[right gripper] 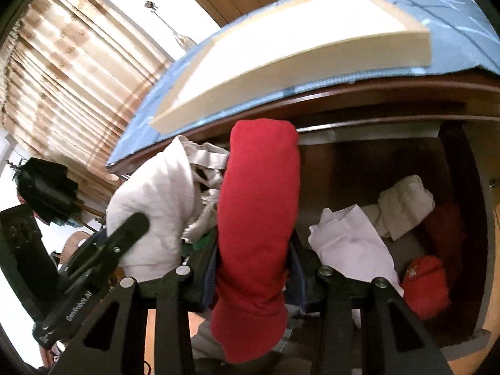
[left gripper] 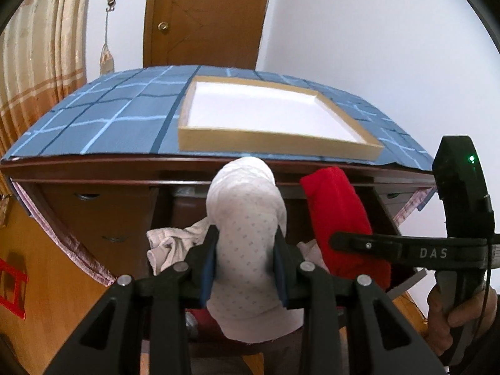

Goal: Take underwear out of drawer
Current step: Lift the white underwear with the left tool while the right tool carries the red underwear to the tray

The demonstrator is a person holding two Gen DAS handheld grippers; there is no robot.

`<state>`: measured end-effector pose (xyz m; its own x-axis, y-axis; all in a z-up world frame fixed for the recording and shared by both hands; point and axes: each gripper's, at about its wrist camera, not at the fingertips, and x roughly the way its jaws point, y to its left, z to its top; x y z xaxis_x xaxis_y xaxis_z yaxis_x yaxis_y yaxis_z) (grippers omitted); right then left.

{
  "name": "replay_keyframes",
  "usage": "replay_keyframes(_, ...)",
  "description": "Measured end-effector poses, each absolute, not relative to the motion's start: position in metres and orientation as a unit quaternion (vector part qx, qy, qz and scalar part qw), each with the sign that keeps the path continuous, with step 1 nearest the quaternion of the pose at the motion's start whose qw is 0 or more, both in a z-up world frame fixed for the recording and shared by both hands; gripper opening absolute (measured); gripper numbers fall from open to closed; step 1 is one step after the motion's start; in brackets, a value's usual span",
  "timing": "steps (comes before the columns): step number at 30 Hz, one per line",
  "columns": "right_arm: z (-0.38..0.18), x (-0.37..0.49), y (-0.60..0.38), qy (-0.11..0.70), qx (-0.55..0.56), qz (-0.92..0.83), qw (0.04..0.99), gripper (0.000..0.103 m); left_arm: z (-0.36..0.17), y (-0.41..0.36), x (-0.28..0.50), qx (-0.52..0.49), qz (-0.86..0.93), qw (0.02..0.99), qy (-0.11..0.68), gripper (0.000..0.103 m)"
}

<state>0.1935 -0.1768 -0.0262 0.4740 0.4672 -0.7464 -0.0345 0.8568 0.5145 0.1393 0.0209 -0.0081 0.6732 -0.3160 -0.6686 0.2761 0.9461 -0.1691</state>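
Observation:
A rolled white underwear with small dots (left gripper: 243, 193) stands up between the blue pads of my left gripper (left gripper: 246, 234), which is shut on it. Beside it, on the right, hangs a red underwear (left gripper: 337, 206), with a finger of the right gripper (left gripper: 375, 245) against it. In the right wrist view my right gripper (right gripper: 254, 243) is shut on that red underwear (right gripper: 259, 172), and the white underwear (right gripper: 156, 206) shows at its left. Both garments are lifted above the open drawer (right gripper: 390, 162), just below the tabletop's front edge.
Several more garments lie in the drawer: a crumpled white one (right gripper: 353, 243), a white roll (right gripper: 406, 200), a red one (right gripper: 425, 284). On top, a shallow tan tray (left gripper: 275, 143) with a white floor sits on a blue checked cloth (left gripper: 109, 118). Behind are a wooden door (left gripper: 206, 15) and a curtain (left gripper: 37, 62).

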Motion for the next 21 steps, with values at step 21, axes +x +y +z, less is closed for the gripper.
replay_keyframes(21, 0.066, 0.232, -0.184, 0.391, 0.191, 0.171, 0.884, 0.043, 0.085, 0.016, 0.174, -0.006, -0.164, 0.947, 0.275, 0.03)
